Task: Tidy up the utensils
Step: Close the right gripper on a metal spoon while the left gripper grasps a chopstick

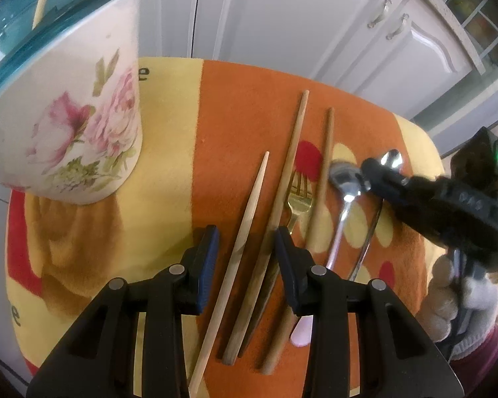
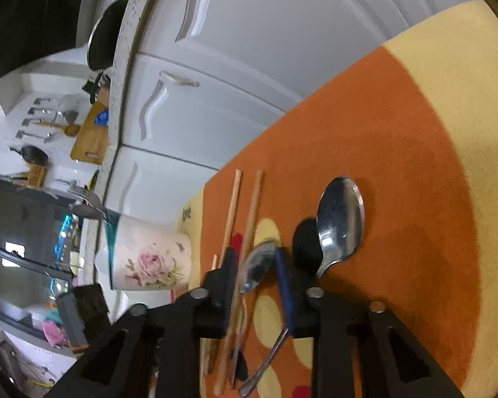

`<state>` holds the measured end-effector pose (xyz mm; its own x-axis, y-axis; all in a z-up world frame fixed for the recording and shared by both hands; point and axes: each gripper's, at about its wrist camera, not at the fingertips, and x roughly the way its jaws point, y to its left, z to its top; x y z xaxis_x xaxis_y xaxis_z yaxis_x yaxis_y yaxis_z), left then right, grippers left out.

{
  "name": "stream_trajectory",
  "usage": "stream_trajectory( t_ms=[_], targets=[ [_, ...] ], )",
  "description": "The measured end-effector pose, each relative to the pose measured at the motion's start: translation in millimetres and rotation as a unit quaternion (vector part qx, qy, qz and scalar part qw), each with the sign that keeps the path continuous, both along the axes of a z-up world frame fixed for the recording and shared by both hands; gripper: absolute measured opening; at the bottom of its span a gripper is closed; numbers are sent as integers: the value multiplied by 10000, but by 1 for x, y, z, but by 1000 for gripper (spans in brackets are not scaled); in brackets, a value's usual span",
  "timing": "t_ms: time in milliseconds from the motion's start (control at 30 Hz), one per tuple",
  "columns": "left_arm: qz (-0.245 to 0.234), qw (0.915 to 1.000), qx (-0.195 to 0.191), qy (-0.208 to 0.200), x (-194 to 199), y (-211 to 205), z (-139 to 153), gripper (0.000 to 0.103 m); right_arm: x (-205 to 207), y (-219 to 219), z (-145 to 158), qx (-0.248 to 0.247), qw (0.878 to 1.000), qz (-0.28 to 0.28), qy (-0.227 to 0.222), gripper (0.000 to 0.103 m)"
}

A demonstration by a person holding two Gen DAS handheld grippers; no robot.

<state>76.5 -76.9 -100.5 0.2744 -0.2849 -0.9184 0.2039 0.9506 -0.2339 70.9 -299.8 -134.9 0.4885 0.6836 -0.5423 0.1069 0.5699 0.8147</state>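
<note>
Several wooden chopsticks [image 1: 295, 152], a gold fork [image 1: 298, 195] and two steel spoons lie on an orange and yellow cloth [image 1: 242, 106]. My left gripper [image 1: 247, 237] points down at them, open, its fingers astride a pale chopstick [image 1: 249, 219] and touching nothing. From the right comes my right gripper [image 1: 365, 174], shut on the bowl of the small spoon [image 1: 343, 175]. In the right wrist view that small spoon [image 2: 259, 267] fills the gap of the right gripper [image 2: 255, 258]. The large spoon [image 2: 340, 219] lies free just beyond. A floral holder [image 1: 83, 126] [image 2: 149, 262] with a teal rim holds several utensils.
White cabinet doors [image 1: 282, 16] stand close behind the table's far edge. A hand in a knitted sleeve [image 1: 455, 301] holds the right gripper at the right edge. A pale pink handle [image 1: 302, 331] shows under the left gripper's right finger. A cutting board [image 2: 89, 136] lies on the far counter.
</note>
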Motion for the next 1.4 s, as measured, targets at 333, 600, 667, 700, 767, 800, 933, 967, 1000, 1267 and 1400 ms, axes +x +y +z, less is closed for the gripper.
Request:
stream_trajectory(
  t_ms=[333,600,667,700,767,800,933,967,1000,1267,1400],
  targets=[
    [-94,9997,30,-238,20,-31,15,34,-14,-12,13,-242,9991,126,-319,0],
    [-129,9993,224,-287,23,-35,17,34,-18,4,31,-977,9927,594,-385,27],
    [-96,9994,221,-262,23,-31,16,34,-20,5,36,-1247,9887,730,-391,27],
    [-70,9994,215,-264,24,-30,16,34,-22,1,37,-1427,9870,620,-411,27],
    [-24,9995,159,-260,27,-30,15,34,-24,-9,41,-1723,9831,387,-489,27],
    [-21,9996,123,-253,29,-30,16,34,-23,-13,41,-1793,9821,316,-478,27],
    [-92,9993,153,-314,38,-39,16,37,-17,-32,41,-2157,9746,66,-597,30],
    [-118,9993,177,-292,42,-43,15,37,-12,-36,38,-2139,9751,81,-585,31],
    [-141,9993,191,-283,46,-48,14,37,-8,-39,35,-2106,9760,112,-550,31],
    [-218,9971,557,-466,76,-75,6,37,10,-38,25,-1982,9760,383,-816,31],
    [-300,9948,839,-496,86,-86,-2,37,12,-36,23,-1991,9749,421,-904,31]
  ],
)
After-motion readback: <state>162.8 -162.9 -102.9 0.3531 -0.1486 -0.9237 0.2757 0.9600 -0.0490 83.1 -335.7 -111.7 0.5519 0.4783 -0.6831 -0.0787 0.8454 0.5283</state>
